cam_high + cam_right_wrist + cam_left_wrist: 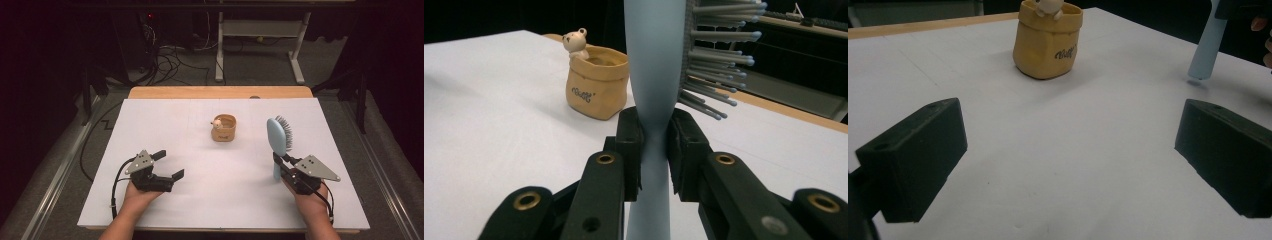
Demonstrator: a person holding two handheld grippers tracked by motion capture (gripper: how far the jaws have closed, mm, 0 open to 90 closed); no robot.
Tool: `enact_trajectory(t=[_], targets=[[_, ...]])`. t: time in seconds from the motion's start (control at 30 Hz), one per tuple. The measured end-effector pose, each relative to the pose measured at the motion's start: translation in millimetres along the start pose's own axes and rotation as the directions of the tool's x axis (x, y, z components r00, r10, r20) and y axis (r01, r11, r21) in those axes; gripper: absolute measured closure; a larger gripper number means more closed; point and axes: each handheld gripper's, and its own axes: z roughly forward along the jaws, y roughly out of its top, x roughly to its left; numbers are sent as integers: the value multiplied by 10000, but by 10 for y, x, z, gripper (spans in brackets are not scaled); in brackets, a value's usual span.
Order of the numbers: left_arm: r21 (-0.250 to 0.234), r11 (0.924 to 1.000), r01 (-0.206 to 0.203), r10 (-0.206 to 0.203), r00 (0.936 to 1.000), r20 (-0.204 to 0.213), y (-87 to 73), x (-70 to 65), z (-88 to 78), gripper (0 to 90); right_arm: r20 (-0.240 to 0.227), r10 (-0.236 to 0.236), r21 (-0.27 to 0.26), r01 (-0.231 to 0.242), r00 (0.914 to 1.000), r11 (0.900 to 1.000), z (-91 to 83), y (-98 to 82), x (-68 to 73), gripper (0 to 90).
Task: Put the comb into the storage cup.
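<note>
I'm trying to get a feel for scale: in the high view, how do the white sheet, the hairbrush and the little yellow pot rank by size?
1. white sheet, by far the largest.
2. hairbrush, held upright in the right gripper.
3. yellow pot, which is shorter than the hairbrush but looks a little wider.

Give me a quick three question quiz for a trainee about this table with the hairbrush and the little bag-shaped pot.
1. True or false: the right gripper is shut on the hairbrush.
2. Which way do the bristles point in the high view: A) left, B) right?
3. What peeks over the rim of the yellow pot?

Key: 1 true, it clamps the handle, brush upright. 2 B. 3 a small bear figure. The left gripper is open, holding nothing.
</note>
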Motion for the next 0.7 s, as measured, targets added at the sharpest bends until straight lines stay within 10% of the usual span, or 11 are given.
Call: enact_trajectory(t=[0.7], targets=[[-296, 9996, -12, 9, 9999, -110, 13, 0, -20, 0, -293, 932, -299, -941, 9952, 9951, 2, -29, -38, 781]])
